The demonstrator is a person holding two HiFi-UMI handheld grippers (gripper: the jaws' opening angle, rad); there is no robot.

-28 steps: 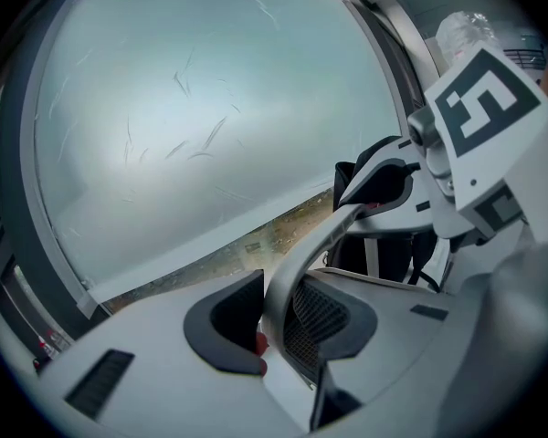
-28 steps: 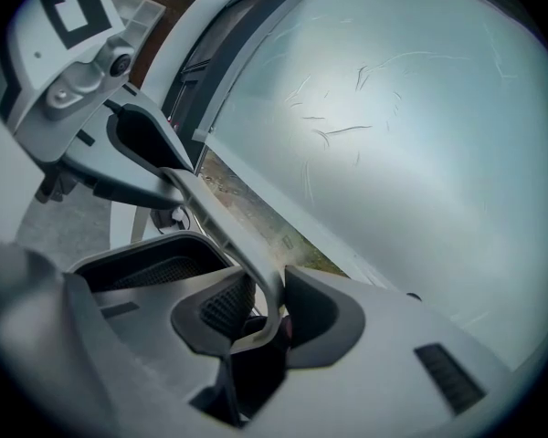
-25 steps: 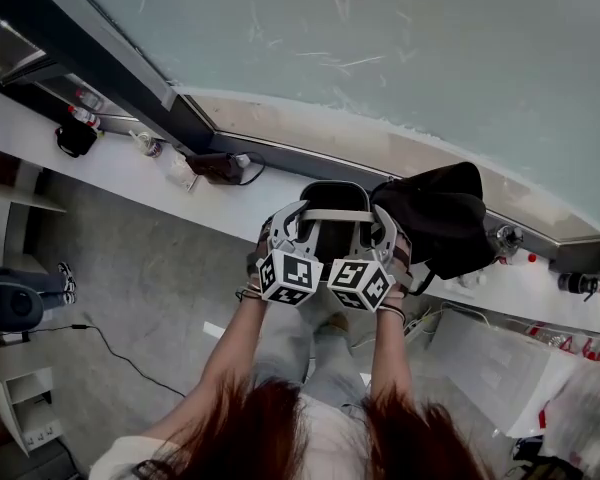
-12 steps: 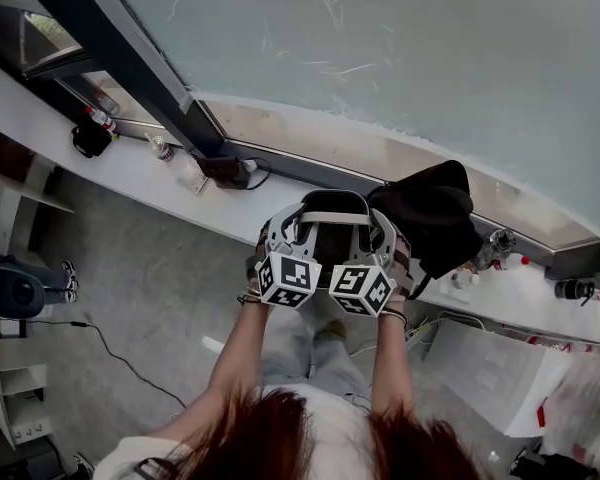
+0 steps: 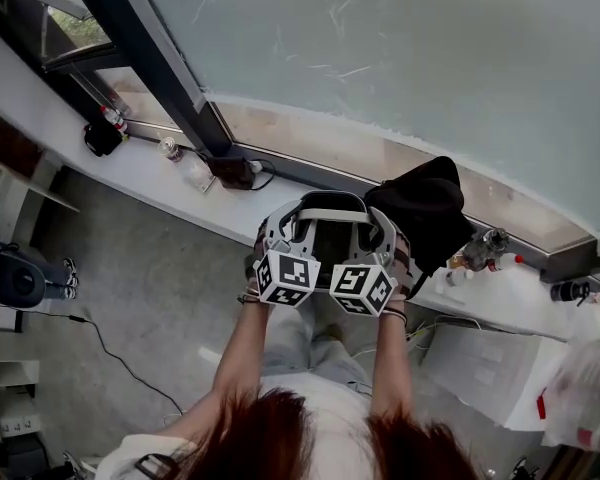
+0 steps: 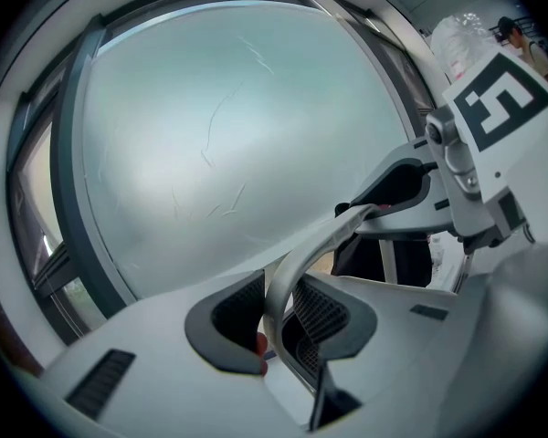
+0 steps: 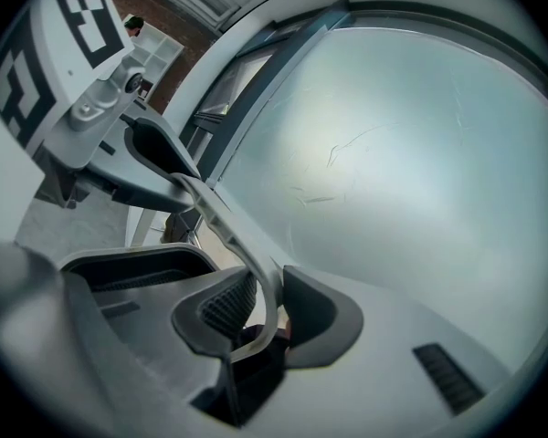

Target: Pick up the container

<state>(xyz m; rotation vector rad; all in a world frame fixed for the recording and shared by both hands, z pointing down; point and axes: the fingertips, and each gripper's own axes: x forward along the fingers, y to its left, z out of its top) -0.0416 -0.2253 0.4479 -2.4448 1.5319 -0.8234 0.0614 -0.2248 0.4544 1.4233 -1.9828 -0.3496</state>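
the container (image 5: 332, 246) sits at the centre of our head view, its pale curved band (image 5: 332, 215) clenched by our left gripper (image 5: 286, 230) at nine o'clock and our right gripper (image 5: 380, 232) at three o'clock; a black bag (image 5: 430, 213) lies just beside it at two o'clock, on the white sill (image 5: 130, 163)

Both forearms (image 5: 242, 343) are stretching forward, side by side. The left tongs (image 6: 279, 310) and the right tongs (image 7: 267, 310) are each clamping the container (image 5: 335, 214).
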